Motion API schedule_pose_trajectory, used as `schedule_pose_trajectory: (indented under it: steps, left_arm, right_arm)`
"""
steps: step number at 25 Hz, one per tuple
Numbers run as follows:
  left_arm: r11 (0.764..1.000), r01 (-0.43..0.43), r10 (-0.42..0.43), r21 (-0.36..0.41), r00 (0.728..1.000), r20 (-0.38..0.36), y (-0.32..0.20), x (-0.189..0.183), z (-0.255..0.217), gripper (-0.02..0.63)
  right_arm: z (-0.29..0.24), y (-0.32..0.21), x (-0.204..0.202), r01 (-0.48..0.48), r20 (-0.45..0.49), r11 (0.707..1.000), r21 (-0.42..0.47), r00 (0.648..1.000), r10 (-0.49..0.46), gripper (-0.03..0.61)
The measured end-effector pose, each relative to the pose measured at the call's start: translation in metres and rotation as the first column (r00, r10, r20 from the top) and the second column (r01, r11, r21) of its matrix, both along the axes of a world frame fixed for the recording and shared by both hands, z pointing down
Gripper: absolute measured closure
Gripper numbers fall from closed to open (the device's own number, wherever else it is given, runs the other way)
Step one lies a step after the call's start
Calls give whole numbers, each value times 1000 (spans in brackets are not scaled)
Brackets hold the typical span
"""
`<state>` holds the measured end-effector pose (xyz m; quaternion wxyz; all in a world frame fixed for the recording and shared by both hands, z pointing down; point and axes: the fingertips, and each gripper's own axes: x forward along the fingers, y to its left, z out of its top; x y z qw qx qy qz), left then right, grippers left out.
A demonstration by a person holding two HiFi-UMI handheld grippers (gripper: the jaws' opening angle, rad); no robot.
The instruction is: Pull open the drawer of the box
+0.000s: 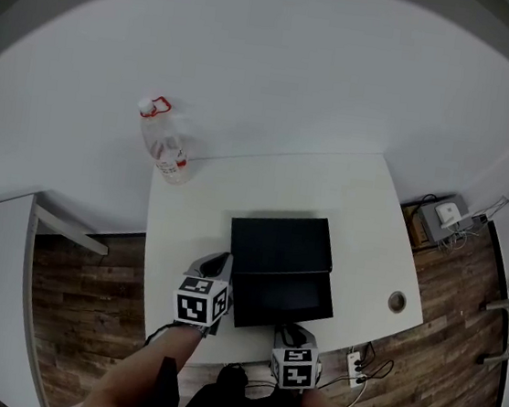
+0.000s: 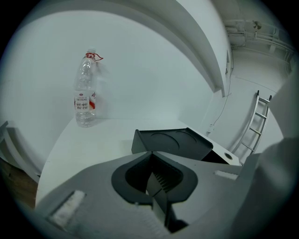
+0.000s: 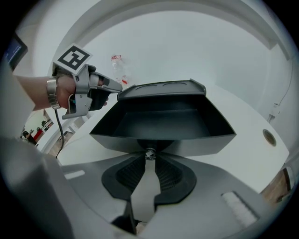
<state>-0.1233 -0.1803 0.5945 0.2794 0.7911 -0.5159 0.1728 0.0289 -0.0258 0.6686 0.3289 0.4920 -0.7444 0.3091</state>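
One drawer (image 1: 281, 298) stands partly out of the black box (image 1: 280, 244) on my white table (image 1: 363, 221), drawn toward me. My right gripper (image 3: 149, 159) is clamped on its small knob (image 3: 150, 153). My left gripper (image 2: 152, 176), jaws pressed together and empty, sits against the box's left edge. A bottle (image 1: 165, 146) stands behind.

The open drawer (image 1: 281, 301) takes the near strip of table (image 1: 372, 222) before the box (image 1: 282, 245), the left gripper (image 1: 222, 261) crowds its left side, a bottle (image 1: 165, 146) stands far left, and the right side lies free.
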Motion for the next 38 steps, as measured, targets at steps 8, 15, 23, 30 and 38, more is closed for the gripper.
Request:
schedule_pose_trajectory:
  steps: [8, 15, 23, 30, 38]
  left_arm:
    - [1000, 29, -29, -2, 999, -20, 2, -2, 0, 607]
    - [999, 51, -51, -6, 998, -34, 2, -1, 0, 607]
    - [996, 90, -90, -6, 994, -55, 9, -3, -1, 607]
    - [998, 63, -63, -3, 997, -53, 13, -2, 1, 607]
    - [997, 75, -74, -1, 994, -76, 15, -2, 0, 607]
  right_arm:
    - [-2, 1, 0, -7, 6, 1000, -4, 1000, 7, 509]
    - [-4, 1, -1, -11, 8, 1000, -17, 1000, 11, 509]
    - [-9, 3, -10, 5, 19, 1000, -4, 1000, -5, 509]
    - [-6, 3, -8, -1, 25, 1000, -15, 1000, 1, 509]
    - [-6, 0, -5, 9, 14, 1000, -8, 1000, -9, 509]
